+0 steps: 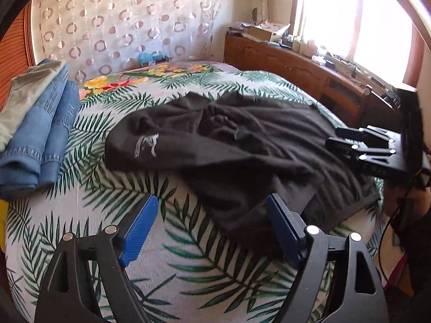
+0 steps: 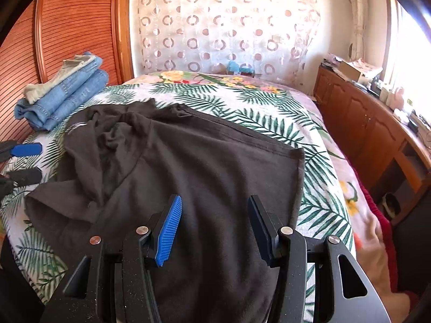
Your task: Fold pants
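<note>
Dark pants lie crumpled on the bed, spread over its palm-leaf cover. Landmark: the pants.

Left claw: released, jaws wide, nothing between the blue ribbed pads; it hovers just beside the pants' near edge. Right claw: jaws parted, above the flat dark cloth; no fabric visibly pinched, so judged not grasping.

Material: soft matte knit, limp, bunched into ridges toward the end with the small pale logo; the other end lies flatter with a straight hemmed edge.

Handling judgement: light, floppy, will sag and drag; not slippery, not fragile. Best taken at hem corners or the waistband edge, one claw each.

Beyond the pants: folded blue denim, stiffer, stacked.
</note>
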Available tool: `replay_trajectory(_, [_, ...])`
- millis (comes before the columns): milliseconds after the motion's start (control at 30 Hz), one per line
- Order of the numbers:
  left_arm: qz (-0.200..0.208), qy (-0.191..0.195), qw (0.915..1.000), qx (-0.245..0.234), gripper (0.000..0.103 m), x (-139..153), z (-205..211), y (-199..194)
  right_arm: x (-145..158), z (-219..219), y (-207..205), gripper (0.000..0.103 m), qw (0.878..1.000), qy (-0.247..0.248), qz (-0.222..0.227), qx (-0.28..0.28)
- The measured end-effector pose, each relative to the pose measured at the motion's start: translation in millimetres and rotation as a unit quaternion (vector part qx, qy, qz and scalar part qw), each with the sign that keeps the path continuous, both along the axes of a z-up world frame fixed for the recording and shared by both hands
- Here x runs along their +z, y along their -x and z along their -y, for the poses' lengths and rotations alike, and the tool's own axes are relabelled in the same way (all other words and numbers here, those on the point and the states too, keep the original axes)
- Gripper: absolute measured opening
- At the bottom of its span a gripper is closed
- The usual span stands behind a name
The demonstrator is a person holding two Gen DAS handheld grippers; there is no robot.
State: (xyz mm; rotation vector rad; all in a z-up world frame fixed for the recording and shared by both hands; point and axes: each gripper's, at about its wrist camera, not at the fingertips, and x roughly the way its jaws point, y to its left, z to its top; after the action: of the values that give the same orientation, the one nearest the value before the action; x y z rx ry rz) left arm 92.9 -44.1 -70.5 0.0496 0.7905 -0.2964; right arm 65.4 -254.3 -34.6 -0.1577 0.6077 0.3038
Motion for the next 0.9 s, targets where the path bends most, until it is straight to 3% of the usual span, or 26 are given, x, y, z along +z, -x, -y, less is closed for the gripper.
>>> replay_trajectory(267, [-0.017,-0.01,0.9998,0.007,0.083,-18.3,-3.3,7.4,13.7,-25.8,28.6,0.053,0.998,-0.032,0.001,0.06])
replay_trajectory(367, [-0.021,-0.009,0.9997,0.011,0.083,-21.3,-4.9,8.6,15.2,-37.8,33.1,0.046,0.996,-0.038,-0.004,0.085])
replay_trajectory(600, [-0.015,-0.008,0.9998,0.012,0.083,-23.7,-6.0,11.6,-0.3,-58.8,20.5,0.035,0.993,-0.022,-0.033,0.109])
replay_trajectory(900, [-0.012,-0.007,0.9998,0.013,0.083,-23.8,-6.5,12.2,-11.8,-59.5,-2.3,0.025,0.99,-0.048,-0.068,0.117])
